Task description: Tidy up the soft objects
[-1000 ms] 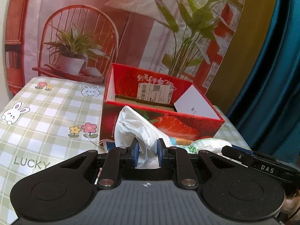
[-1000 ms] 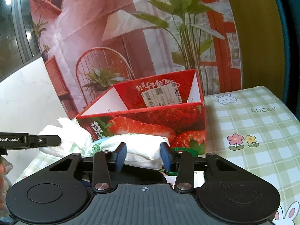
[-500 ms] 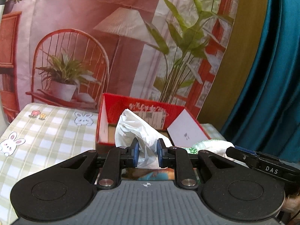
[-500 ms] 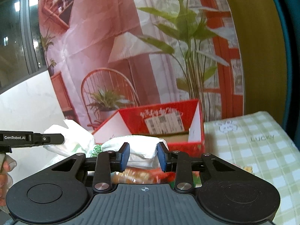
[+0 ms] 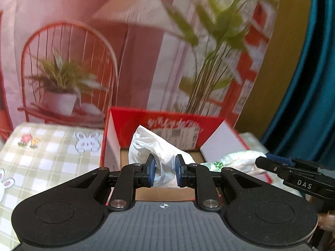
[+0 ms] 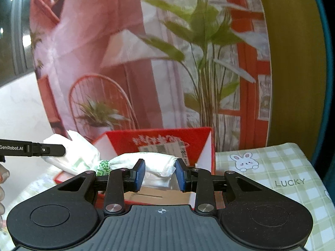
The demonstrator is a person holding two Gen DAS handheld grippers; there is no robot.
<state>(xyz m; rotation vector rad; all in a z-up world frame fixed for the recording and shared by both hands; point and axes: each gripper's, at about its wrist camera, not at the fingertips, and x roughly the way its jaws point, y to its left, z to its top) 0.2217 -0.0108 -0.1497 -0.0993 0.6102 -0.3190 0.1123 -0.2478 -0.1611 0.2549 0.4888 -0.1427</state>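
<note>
While your left gripper [image 5: 163,172] pinched the white plastic bag [image 5: 155,150] over the open red box [image 5: 159,121], your right gripper [image 6: 160,174] clamped the bag's rolled right end [image 6: 155,162] above the same box.

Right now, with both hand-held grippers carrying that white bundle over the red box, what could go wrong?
1. The left hand-held gripper pinches only thin plastic of the bundle; it might slip or tear.
2. The bundle stretches between both grippers, right one too; releasing unevenly could drop one end outside the box.
</note>
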